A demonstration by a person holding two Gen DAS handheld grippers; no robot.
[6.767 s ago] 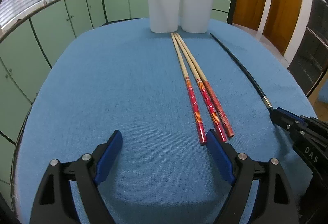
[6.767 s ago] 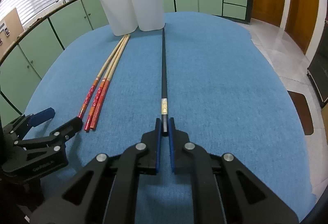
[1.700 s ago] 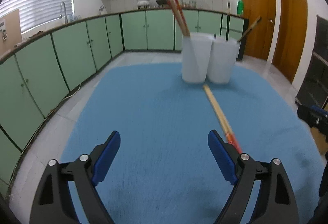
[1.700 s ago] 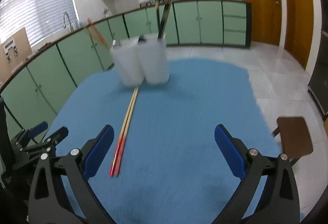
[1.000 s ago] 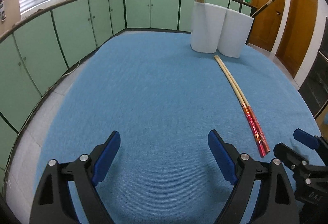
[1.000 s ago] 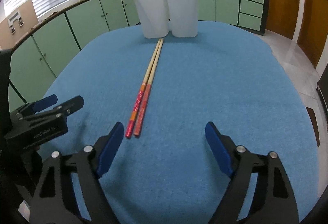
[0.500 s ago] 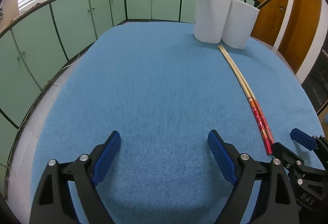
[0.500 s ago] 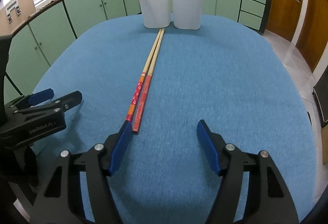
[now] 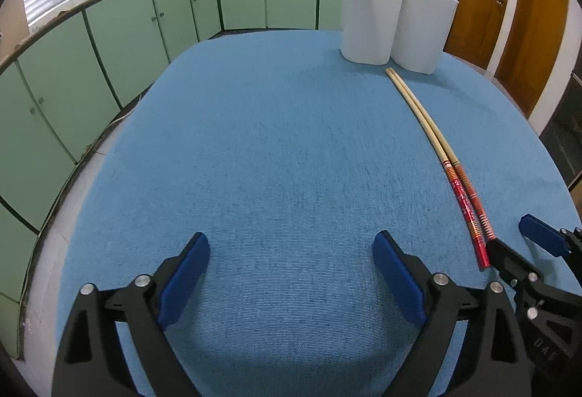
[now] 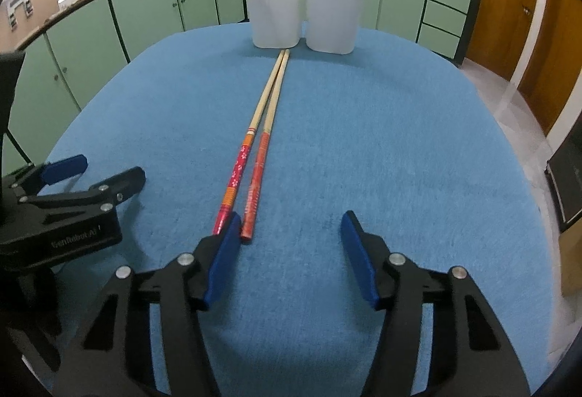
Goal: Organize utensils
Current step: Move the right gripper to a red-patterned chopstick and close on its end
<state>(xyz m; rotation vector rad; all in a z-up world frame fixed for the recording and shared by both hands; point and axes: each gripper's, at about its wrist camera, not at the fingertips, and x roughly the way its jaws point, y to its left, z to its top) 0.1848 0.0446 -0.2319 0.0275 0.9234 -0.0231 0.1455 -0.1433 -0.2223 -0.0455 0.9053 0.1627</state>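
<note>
1. On the left, the left gripper (image 9: 291, 273) hung over the blue-covered counter (image 9: 291, 160) with its jaws released and spread wide. Nothing lay between them, only bare cloth.

2. To the right of those jaws lay two chopsticks (image 10: 254, 160) side by side, touching along most of their length. Their red patterned ends pointed toward the grippers and their pale tips pointed away.

3. Further right, the right gripper (image 10: 291, 240) pointed down at the red ends. Its jaws were closing but were not yet pressing on anything. Its left jaw sat just beside the near ends, seemingly over the tip of the left stick, while the right stick's end lay just inside the gap, close against that same jaw. The right jaw stood well apart from both.

4. Far ahead of both sets of jaws stood a white two-compartment holder (image 10: 302, 4) with the pale tips just short of its base. Red-ended chopsticks already stood in its left compartment and dark ones in its right.

5. The step in hand appeared to be picking up one of the last chopsticks. The next move likely called for shifting the right jaws slightly left to centre on a single stick, clenching near its red end, then lifting it to the left compartment.
</note>
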